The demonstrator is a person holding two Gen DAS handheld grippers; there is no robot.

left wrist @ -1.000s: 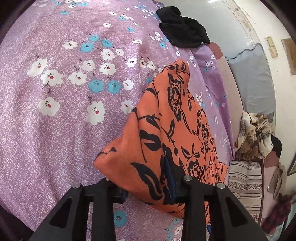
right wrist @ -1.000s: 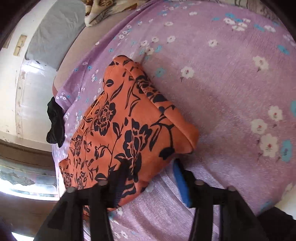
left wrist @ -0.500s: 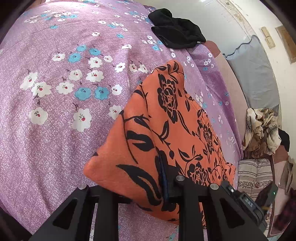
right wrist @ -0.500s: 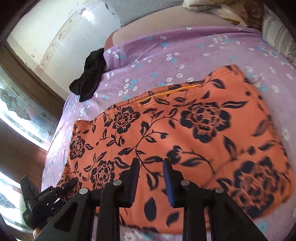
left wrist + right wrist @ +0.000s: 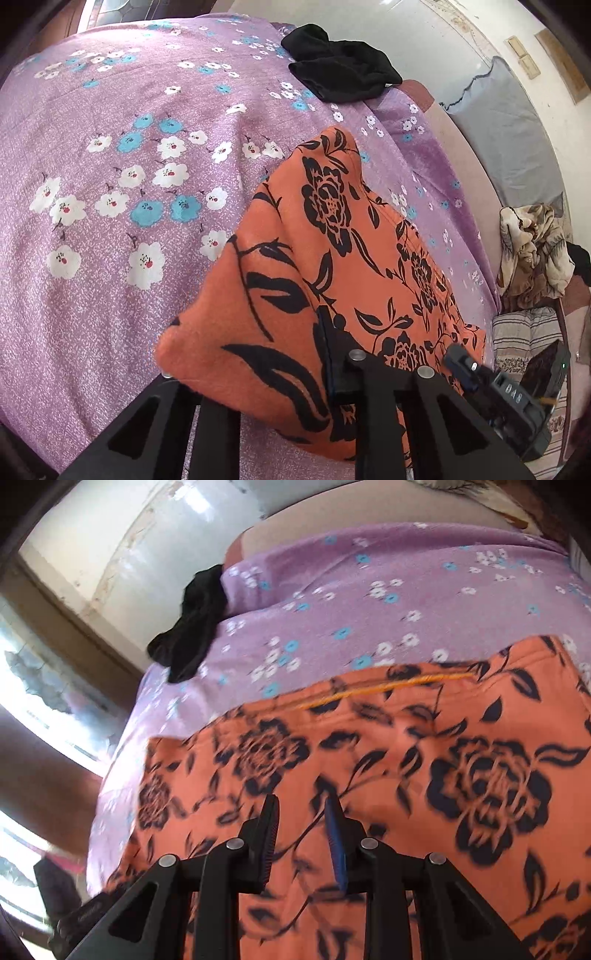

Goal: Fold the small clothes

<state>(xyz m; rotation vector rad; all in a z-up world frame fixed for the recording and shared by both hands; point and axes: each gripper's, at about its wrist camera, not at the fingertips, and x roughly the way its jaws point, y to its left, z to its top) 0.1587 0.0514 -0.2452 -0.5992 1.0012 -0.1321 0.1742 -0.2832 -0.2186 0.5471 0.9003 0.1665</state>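
Note:
An orange garment with black flowers (image 5: 332,258) lies on the purple flowered bedsheet (image 5: 110,184). My left gripper (image 5: 269,362) has the garment's near corner between its jaws, which are closing. The blue-padded finger (image 5: 327,350) presses into the cloth, and the other finger is hidden under the raised fold. In the right wrist view the garment (image 5: 406,775) spreads flat. My right gripper (image 5: 302,805) hovers over its near part with a narrow gap and nothing between the pads. The right gripper's body also shows in the left wrist view, at the garment's far edge.
A black garment (image 5: 340,74) lies crumpled at the far edge of the bed, by the wall. A heap of beige clothes (image 5: 532,251) and a striped pillow (image 5: 524,332) sit at the right. A grey cushion (image 5: 517,140) leans on the wall.
My right gripper left the garment's corner, rolled and swung over its flat middle, its jaws narrowing. The left gripper's jaws came together on the near corner.

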